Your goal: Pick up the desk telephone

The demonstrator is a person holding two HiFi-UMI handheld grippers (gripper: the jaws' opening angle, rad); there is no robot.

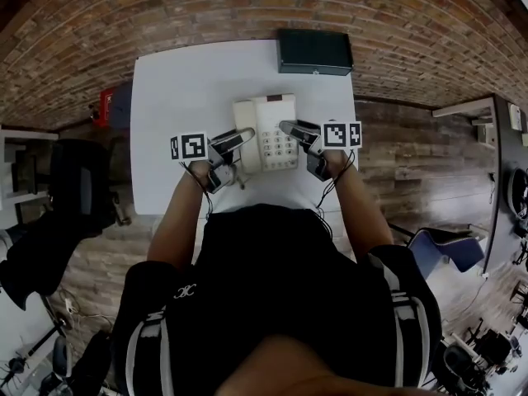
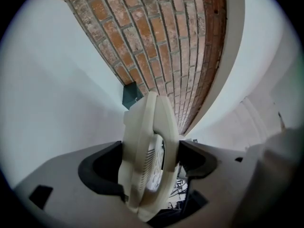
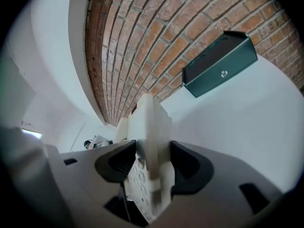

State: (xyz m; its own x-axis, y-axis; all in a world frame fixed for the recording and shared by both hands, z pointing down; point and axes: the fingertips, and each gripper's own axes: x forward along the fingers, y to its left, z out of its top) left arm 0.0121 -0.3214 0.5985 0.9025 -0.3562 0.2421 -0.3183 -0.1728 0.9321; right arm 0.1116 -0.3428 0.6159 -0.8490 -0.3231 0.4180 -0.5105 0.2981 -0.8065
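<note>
A cream desk telephone (image 1: 266, 132) with a keypad lies over the middle of the white table (image 1: 181, 81), its handset along its left side. My left gripper (image 1: 235, 141) is shut on the phone's left edge, and my right gripper (image 1: 290, 130) is shut on its right edge. In the left gripper view the telephone (image 2: 149, 146) stands edge-on, clamped between the dark pads of the gripper (image 2: 151, 167). The right gripper view shows the telephone (image 3: 148, 141) pinched the same way in its gripper (image 3: 148, 167). I cannot tell whether the phone is off the table.
A dark green box (image 1: 314, 52) sits at the table's far right edge against the brick wall; it also shows as the green box (image 2: 130, 95) and the green box (image 3: 218, 63). A red item (image 1: 106, 106) and a black chair (image 1: 78, 180) stand left of the table, a blue chair (image 1: 445, 250) right.
</note>
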